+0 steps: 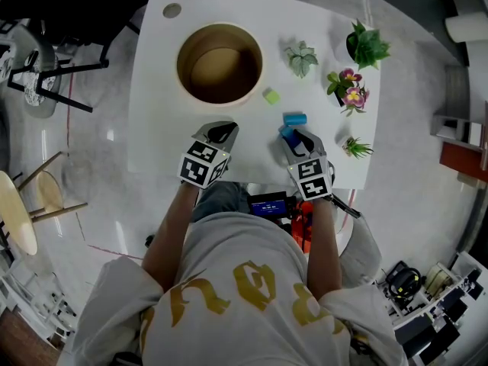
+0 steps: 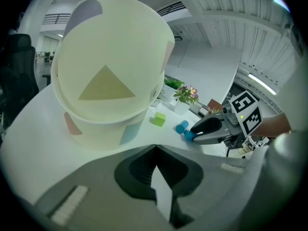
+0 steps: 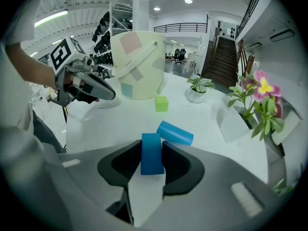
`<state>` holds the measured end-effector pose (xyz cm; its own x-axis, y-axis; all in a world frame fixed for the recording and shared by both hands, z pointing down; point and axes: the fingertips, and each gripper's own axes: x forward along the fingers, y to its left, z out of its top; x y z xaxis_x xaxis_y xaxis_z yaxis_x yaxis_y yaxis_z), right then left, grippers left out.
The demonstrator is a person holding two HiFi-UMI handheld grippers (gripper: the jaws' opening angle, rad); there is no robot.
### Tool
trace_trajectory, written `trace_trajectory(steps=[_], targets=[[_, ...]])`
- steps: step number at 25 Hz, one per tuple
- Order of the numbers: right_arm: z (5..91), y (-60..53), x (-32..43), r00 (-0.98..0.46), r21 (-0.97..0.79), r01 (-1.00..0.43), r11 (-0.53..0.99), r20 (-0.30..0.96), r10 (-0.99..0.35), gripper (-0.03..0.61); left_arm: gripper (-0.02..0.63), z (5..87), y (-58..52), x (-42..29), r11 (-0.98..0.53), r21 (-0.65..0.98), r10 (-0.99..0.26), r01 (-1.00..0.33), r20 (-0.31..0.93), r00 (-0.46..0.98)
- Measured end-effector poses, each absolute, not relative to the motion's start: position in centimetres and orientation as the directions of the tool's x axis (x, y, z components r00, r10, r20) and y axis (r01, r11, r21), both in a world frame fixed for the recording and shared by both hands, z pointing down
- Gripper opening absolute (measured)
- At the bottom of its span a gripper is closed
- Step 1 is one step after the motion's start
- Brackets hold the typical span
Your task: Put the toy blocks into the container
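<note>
The cream container [image 1: 219,63] stands open on the white table [image 1: 160,128], and in the left gripper view the container [image 2: 110,81] looms close ahead. A green cube [image 1: 271,95] and a blue cylinder [image 1: 295,118] lie to its right. My right gripper [image 1: 293,137] is shut on a blue block [image 3: 152,153] low over the table, just in front of the blue cylinder [image 3: 175,133]. The green cube [image 3: 161,103] lies farther off. My left gripper [image 1: 221,133] hovers near the container's front side, jaws shut and empty [image 2: 155,150].
Several small potted plants [image 1: 352,90] stand along the table's right side, one with pink flowers [image 3: 262,88]. A round hole [image 1: 172,10] is at the table's far left corner. A wooden stool [image 1: 23,208] and a chair [image 1: 38,67] stand on the floor to the left.
</note>
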<state>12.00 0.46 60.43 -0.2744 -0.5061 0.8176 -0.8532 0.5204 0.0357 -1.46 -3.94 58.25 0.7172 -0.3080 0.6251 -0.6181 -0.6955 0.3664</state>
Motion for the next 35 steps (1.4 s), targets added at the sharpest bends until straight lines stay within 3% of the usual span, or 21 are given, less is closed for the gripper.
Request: trace_trajectory(steps=[27,35], targets=[[58.5,1.7,13.8,-0.251,0.045,-0.884,0.465,0.795,-0.553,0.160,0.000,56.1,-3.4,-0.7,-0.714,0.325,-0.345,-0.620,0.607,0.716],[55.1,0.2,12.4,-0.313,-0.010,-0.898,0.440,0.716,-0.624,0.160,0.000,53.1,-3.7,-0.6,-0.722,0.300,-0.402,-0.624,0.551,0.731]])
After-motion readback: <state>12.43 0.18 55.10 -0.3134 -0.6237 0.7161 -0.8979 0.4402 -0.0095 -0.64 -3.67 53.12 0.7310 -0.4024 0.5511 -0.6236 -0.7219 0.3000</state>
